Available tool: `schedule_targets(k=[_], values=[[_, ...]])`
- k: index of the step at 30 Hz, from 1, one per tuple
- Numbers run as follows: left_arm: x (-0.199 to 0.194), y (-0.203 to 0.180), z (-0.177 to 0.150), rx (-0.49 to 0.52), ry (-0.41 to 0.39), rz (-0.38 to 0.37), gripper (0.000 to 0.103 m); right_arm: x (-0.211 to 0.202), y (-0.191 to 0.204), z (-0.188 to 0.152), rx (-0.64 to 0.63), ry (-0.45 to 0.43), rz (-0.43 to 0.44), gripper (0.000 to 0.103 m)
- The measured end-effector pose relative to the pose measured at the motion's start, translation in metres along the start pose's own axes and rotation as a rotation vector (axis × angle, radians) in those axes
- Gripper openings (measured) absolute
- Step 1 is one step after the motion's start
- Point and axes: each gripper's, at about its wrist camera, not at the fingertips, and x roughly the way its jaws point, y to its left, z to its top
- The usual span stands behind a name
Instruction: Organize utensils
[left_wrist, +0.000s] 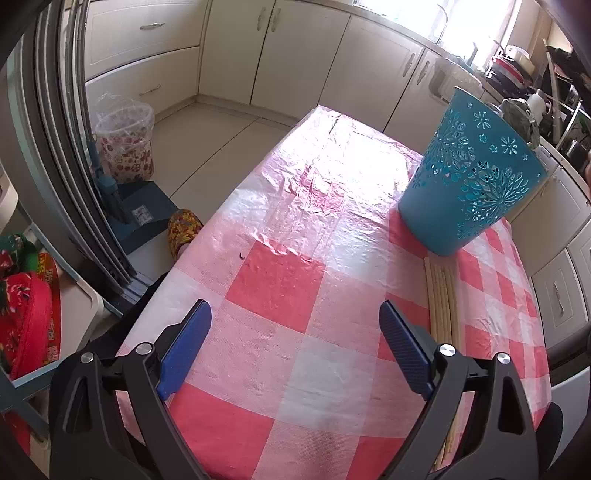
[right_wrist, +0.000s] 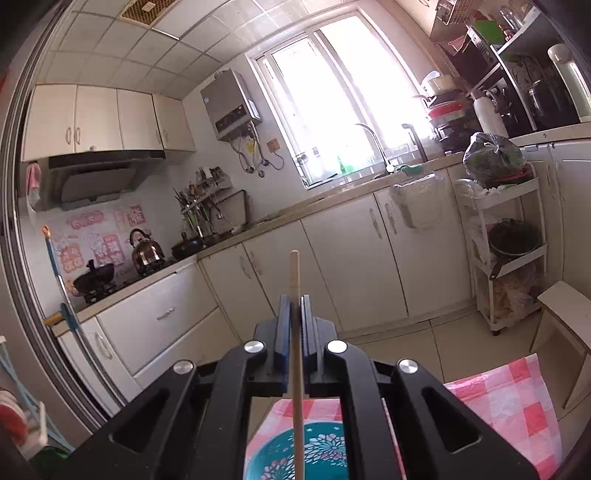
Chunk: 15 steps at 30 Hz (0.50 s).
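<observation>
Right tongs (right_wrist: 294, 306) clenched on a single chopstick (right_wrist: 295, 280) above teal basket (right_wrist: 321, 450), left tongs (left_wrist: 295, 321) released over checked tabletop (left_wrist: 280, 288), chopstick bundle (left_wrist: 441, 295) near basket.

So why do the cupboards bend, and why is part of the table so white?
Left wrist view: the wide lens bows the cream cupboard doors, and window light glares off the shiny pink-and-white checked tablecloth, washing out its far half. Right wrist view: the bright window is blown out to white, while the thin wooden chopstick stays sharp.
</observation>
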Motion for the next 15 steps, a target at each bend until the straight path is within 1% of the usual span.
schedule_targets(k=[2,3,4,6,8,9,10,14,15], values=[[-0.003,-0.001,0.001,0.009,-0.011,0.003,0.088,0.017,-0.003,-0.015,-0.007,0.069,-0.031,0.006],[-0.004,-0.002,0.001,0.012,-0.014,0.003,0.088,0.023,-0.005,-0.023,-0.003,0.110,-0.037,0.007],[-0.005,-0.001,0.001,0.013,-0.016,0.002,0.088,0.024,-0.006,-0.029,-0.001,0.133,-0.036,0.007],[-0.006,-0.001,0.002,0.009,-0.017,-0.001,0.088,0.019,-0.007,-0.039,-0.017,0.151,-0.036,0.010],[-0.005,-0.001,0.001,0.006,-0.012,-0.002,0.088,0.014,-0.006,-0.047,-0.025,0.165,-0.025,0.018],[-0.005,-0.001,0.001,0.006,-0.010,-0.001,0.088,0.009,-0.006,-0.049,-0.029,0.173,-0.023,0.024],[-0.006,-0.002,0.001,0.008,-0.009,-0.001,0.088,0.006,-0.006,-0.052,-0.034,0.177,-0.023,0.026],[-0.015,-0.006,0.000,0.024,-0.027,0.002,0.088,-0.019,-0.015,-0.054,-0.010,0.180,-0.020,0.028],[-0.017,-0.007,0.000,0.027,-0.029,0.003,0.088,-0.030,-0.020,-0.055,0.004,0.172,-0.021,0.032]])
